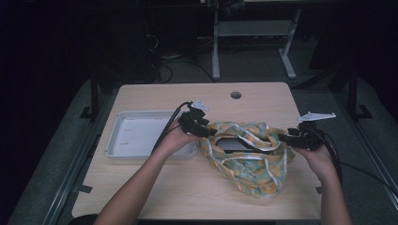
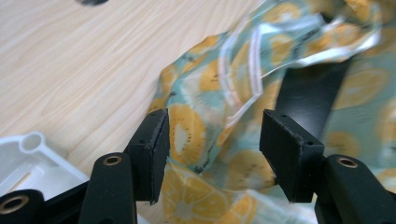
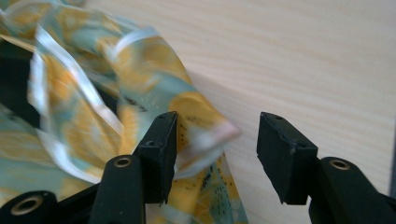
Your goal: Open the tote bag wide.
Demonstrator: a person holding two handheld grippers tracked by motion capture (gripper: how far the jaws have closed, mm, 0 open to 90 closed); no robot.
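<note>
A bag (image 1: 248,161) of thin material, printed with yellow citrus slices on teal, lies crumpled on the wooden table (image 1: 187,187), its mouth gaping over a dark inside (image 1: 234,143). My left gripper (image 1: 209,132) hovers at the bag's left edge, jaws apart. In the left gripper view the gripper (image 2: 215,140) stands open over the bag (image 2: 187,126), whose material is not pinched. My right gripper (image 1: 283,137) sits at the bag's right edge. The right gripper view has this gripper (image 3: 217,144) open, with a corner of the bag (image 3: 93,93) beside its left jaw.
A white shallow tray (image 1: 141,133) lies on the table left of the bag, with its corner (image 2: 28,154) below my left jaw. A round cable hole (image 1: 235,95) is near the table's far edge. Dark floor and desk legs lie beyond.
</note>
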